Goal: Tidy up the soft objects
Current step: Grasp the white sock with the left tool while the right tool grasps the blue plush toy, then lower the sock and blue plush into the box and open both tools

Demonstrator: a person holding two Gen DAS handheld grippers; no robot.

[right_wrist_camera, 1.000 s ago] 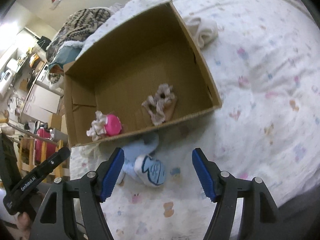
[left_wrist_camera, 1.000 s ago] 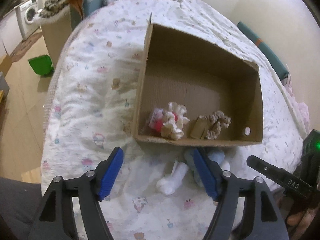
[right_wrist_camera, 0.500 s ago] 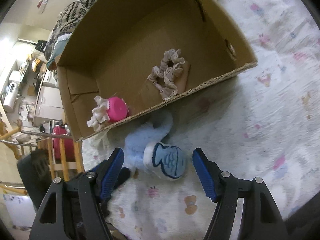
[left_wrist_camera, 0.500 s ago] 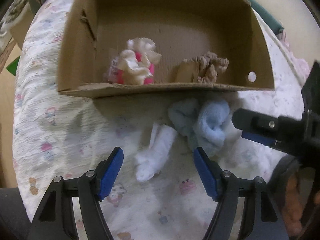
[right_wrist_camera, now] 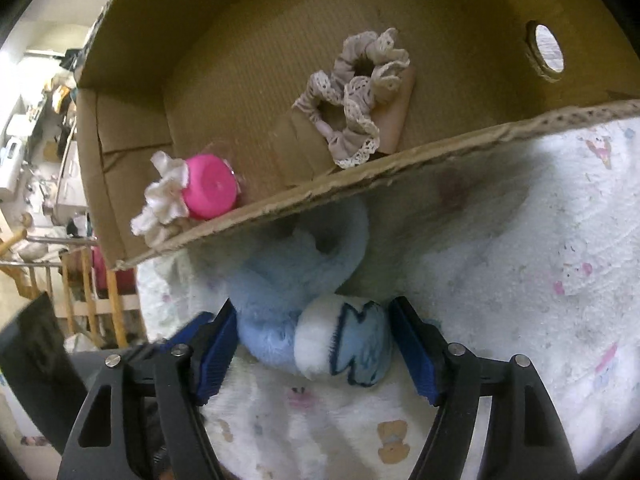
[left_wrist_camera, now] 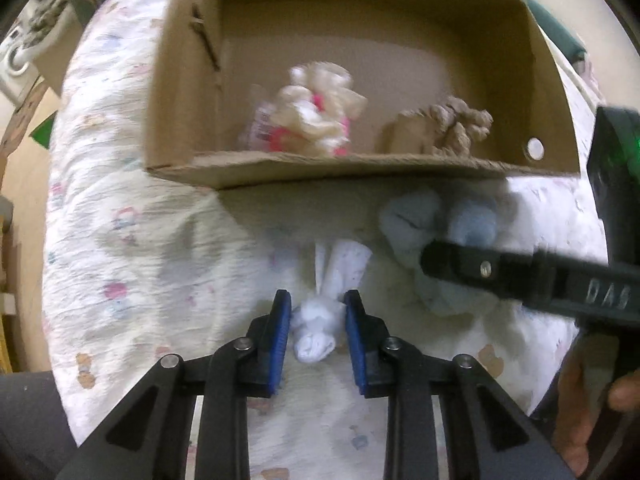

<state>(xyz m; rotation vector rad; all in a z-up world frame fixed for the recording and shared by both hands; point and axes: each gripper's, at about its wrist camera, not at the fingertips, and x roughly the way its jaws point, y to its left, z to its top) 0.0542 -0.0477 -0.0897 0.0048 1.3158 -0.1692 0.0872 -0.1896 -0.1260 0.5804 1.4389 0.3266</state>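
Inside, the open brown cardboard box (left_wrist_camera: 188, 80) on the pale printed bedspread (left_wrist_camera: 128, 240) holds two things against its near wall: a cream frilly scrunchie around a pink round piece (right_wrist_camera: 188, 196) and a beige lace-trimmed scrunchie on a card backing (right_wrist_camera: 356, 92). Just outside that wall lie a small white sock (left_wrist_camera: 324, 312) and a fluffy light-blue plush item with a white and blue patterned end (right_wrist_camera: 304, 312). The left gripper (left_wrist_camera: 316, 332) points steeply down; its blue pads have just been closing and now pinch the white sock. The right gripper (right_wrist_camera: 312, 352) angles down with its jaws spread, straddling the blue plush without squeezing it.
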